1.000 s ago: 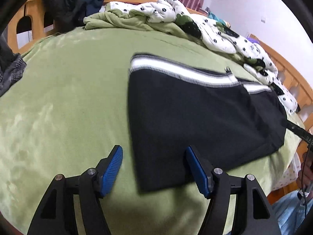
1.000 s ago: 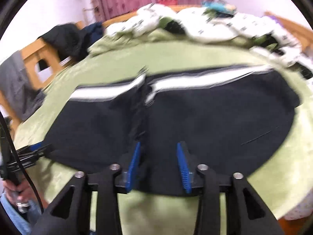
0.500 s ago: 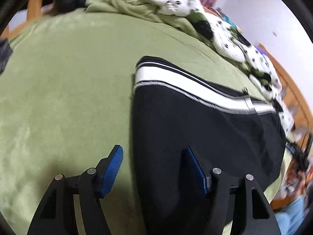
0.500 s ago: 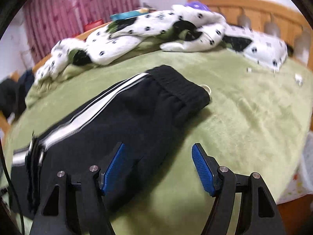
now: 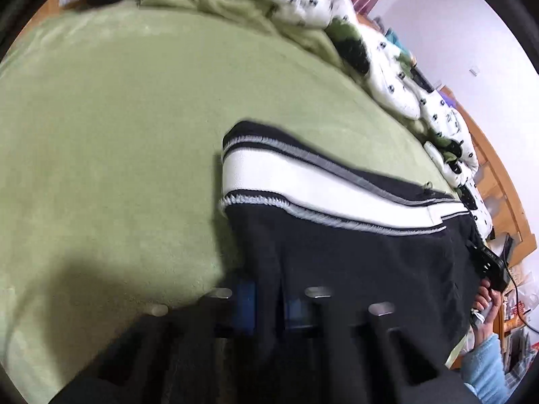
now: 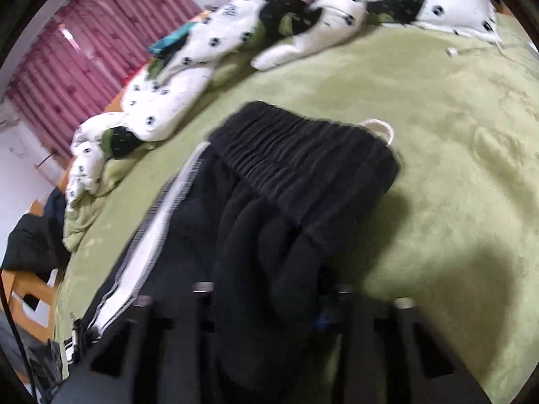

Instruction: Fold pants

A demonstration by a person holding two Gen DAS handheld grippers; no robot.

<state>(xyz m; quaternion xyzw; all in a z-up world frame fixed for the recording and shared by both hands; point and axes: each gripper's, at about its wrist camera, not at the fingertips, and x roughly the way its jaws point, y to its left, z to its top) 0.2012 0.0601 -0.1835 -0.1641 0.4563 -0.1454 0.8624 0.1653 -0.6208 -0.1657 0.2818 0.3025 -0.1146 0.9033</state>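
Fingers [image 5: 244,298] [image 6: 323,320] pinch the pants' [image 5: 353,269] near edge.

The pants [image 5: 353,256] are black with a white side stripe edged in grey; the bed cover [image 5: 118,134] is plain light green; the quilt [image 6: 276,23] is white with small black marks and green patches; the curtain [image 6: 94,54] is pink-red

left gripper [image 5: 267,306] pads blurred, half buried in pants [image 5: 353,269]; right gripper [image 6: 266,306] jaws smeared, fabric hides them
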